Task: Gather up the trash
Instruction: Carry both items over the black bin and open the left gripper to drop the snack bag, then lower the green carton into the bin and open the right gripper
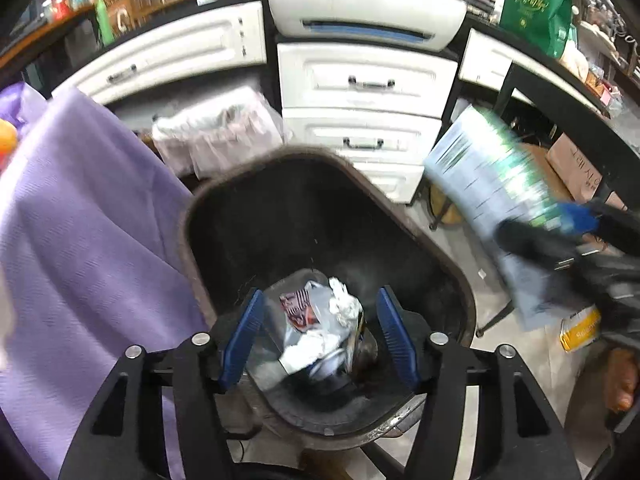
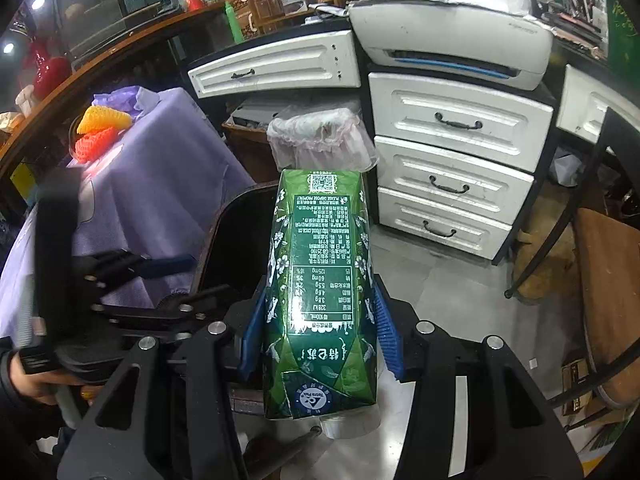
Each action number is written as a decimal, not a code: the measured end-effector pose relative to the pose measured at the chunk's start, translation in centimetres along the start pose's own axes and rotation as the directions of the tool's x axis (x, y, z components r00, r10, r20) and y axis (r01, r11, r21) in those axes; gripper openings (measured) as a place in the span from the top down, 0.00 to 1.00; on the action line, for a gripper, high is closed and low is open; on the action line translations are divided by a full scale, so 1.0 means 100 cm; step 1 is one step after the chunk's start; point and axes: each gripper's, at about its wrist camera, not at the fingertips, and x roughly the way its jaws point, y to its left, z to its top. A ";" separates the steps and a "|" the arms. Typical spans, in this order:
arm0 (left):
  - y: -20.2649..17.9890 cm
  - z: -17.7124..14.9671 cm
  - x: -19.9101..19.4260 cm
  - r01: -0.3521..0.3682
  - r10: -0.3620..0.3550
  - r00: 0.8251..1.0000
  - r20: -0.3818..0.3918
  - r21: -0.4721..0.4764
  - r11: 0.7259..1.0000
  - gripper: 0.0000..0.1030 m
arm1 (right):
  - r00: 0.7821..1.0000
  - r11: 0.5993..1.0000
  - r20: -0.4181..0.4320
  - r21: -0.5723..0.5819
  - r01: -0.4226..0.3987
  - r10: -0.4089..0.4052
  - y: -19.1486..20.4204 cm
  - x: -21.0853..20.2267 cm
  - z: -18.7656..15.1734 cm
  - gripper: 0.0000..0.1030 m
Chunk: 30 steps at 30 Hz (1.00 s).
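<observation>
On green carton [image 2: 320, 280]: "Tetra Pak"

Open bin mouth, crowded surroundings

The dark bin [image 1: 328, 208] gapes open above crumpled trash [image 1: 324, 328] at its bottom; purple cloth [image 1: 88, 240] borders its left rim, white drawers [image 1: 368, 80] and a lined bin [image 1: 216, 136] stand behind.

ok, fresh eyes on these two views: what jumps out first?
The green drink carton fills the middle of the right wrist view, clamped upside down in the right gripper. In the left wrist view, the dark trash bin gapes below the open left gripper, with crumpled wrappers at its bottom. A purple cloth drapes a table left of the bin.
</observation>
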 end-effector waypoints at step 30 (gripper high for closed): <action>0.034 0.004 -0.088 -0.062 0.086 0.974 0.208 -0.119 0.991 0.27 | 0.971 1.000 -0.237 -0.015 0.020 -0.023 0.039 0.123 -0.005 0.43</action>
